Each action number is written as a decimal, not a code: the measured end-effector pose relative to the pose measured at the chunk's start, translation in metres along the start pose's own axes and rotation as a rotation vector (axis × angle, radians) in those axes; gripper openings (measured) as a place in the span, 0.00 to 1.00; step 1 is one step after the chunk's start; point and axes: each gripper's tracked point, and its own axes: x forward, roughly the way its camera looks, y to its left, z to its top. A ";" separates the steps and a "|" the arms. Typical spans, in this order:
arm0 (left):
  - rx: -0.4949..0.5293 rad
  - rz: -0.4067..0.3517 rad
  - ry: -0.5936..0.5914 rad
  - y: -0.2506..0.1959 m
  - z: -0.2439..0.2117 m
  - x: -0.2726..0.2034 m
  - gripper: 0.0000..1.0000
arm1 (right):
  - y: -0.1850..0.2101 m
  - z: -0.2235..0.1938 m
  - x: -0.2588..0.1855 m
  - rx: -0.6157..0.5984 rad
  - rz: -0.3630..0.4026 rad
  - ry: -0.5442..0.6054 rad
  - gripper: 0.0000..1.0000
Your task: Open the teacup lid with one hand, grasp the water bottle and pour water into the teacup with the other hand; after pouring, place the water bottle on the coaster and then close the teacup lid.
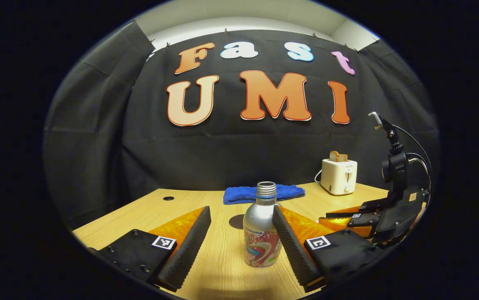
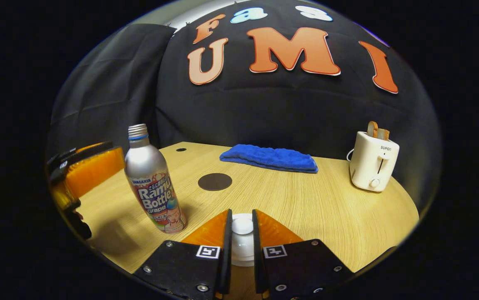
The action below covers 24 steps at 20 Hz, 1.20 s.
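Lid-opening step in hand: right tongs [image 2: 242, 227] are clenched on the teacup lid [image 2: 242, 225] knob. Water bottle [image 1: 261, 227] is stood between the released left tongs [image 1: 241, 227], ungripped. Next, lid lifted, bottle squeezed.

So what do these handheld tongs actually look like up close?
Each pair of tongs has two wedge-shaped fingers with ribbed inner faces, on black plates fixed with screws. Each plate carries a small square black-and-white marker. The right tongs look the same. In the left gripper view they also appear from the side, with a black upright mast and looping black cables.
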 end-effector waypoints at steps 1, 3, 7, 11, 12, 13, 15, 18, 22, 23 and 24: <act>0.000 -0.005 0.003 0.000 -0.002 0.002 1.00 | -0.001 0.005 0.000 0.008 0.000 -0.009 0.23; -0.007 -0.016 0.012 -0.004 -0.007 0.005 1.00 | -0.005 0.011 -0.003 0.007 -0.006 -0.023 0.23; -0.041 -0.070 0.047 -0.018 -0.019 0.014 0.98 | -0.016 0.024 -0.017 0.011 -0.027 -0.058 0.23; -0.055 -0.107 0.095 -0.029 -0.035 0.024 0.98 | -0.036 0.032 -0.031 0.010 -0.070 -0.081 0.23; -0.060 -0.114 0.108 -0.032 -0.041 0.029 0.98 | -0.040 0.032 -0.035 0.013 -0.079 -0.085 0.23; -0.062 -0.121 0.124 -0.036 -0.045 0.031 0.98 | -0.043 0.031 -0.037 0.018 -0.080 -0.083 0.23; -0.066 -0.120 0.146 -0.038 -0.054 0.037 0.95 | -0.051 0.030 -0.044 0.026 -0.089 -0.084 0.23; -0.073 -0.123 0.194 -0.041 -0.072 0.043 0.98 | -0.067 0.027 -0.051 0.020 -0.126 -0.080 0.23; -0.065 -0.138 0.225 -0.043 -0.080 0.046 0.93 | -0.087 0.021 -0.061 0.037 -0.160 -0.076 0.24; -0.057 -0.134 0.217 -0.042 -0.080 0.047 0.84 | -0.092 0.019 -0.064 0.040 -0.176 -0.077 0.23; -0.056 -0.135 0.211 -0.043 -0.078 0.049 0.87 | -0.097 0.018 -0.066 0.044 -0.184 -0.076 0.23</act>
